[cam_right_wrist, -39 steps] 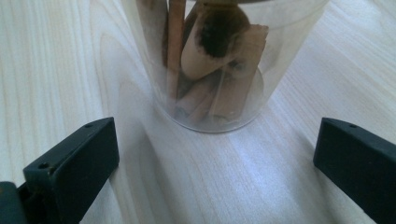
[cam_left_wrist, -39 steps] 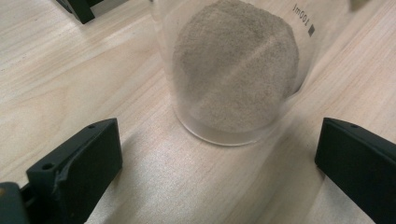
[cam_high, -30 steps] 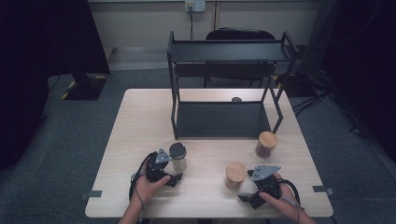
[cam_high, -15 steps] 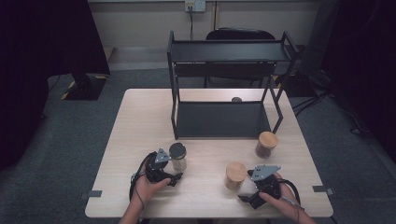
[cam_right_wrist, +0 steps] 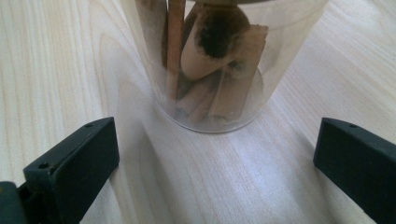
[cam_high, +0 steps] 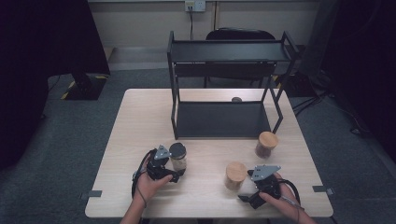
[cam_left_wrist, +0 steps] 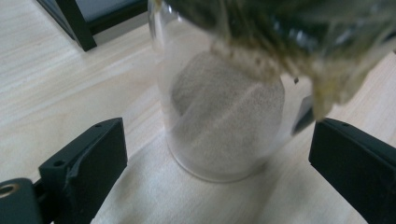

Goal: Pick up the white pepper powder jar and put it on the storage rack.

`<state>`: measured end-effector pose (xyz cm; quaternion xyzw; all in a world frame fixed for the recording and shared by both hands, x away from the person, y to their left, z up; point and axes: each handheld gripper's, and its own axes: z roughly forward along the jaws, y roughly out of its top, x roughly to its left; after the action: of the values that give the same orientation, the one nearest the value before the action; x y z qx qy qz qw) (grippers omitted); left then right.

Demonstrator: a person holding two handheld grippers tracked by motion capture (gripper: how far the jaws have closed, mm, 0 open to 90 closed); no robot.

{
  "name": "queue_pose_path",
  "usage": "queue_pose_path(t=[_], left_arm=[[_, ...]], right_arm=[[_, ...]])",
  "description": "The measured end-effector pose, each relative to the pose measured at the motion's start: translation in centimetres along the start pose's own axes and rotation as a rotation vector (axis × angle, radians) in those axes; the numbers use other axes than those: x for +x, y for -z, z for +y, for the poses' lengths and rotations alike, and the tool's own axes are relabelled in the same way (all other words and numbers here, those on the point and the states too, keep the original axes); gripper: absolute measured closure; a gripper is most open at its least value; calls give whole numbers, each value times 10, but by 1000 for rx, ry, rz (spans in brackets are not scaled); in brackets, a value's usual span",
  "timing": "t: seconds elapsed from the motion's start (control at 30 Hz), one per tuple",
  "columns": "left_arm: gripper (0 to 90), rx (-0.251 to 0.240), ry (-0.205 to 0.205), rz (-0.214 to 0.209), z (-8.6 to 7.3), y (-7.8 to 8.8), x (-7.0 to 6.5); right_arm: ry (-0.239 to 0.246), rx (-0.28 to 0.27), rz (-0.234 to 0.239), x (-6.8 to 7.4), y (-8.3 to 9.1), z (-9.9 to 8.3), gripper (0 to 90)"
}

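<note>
Two jars sit near the table's front edge, each faced by a gripper: the left gripper, jaws spread and just closing, brackets the powder jar untouched, likely for pickup, while the right gripper waits spread before the cinnamon jar.

We are holding both grippers low over the table: left gripper jaws closing slightly yet apart, right gripper jaws gaping wide.

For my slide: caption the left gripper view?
Left gripper, jaws closing but apart, faces a glass jar of pale powder on the table.
</note>
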<state>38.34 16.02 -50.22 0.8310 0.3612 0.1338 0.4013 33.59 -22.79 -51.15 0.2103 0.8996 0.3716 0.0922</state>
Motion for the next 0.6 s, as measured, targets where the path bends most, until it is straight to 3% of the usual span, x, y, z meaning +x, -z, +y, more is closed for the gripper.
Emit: queue_pose_path(t=[0.6], left_arm=[[185, -26, -5, -39, 13, -12, -2]], right_arm=[[0, 0, 0, 0, 0, 0, 0]])
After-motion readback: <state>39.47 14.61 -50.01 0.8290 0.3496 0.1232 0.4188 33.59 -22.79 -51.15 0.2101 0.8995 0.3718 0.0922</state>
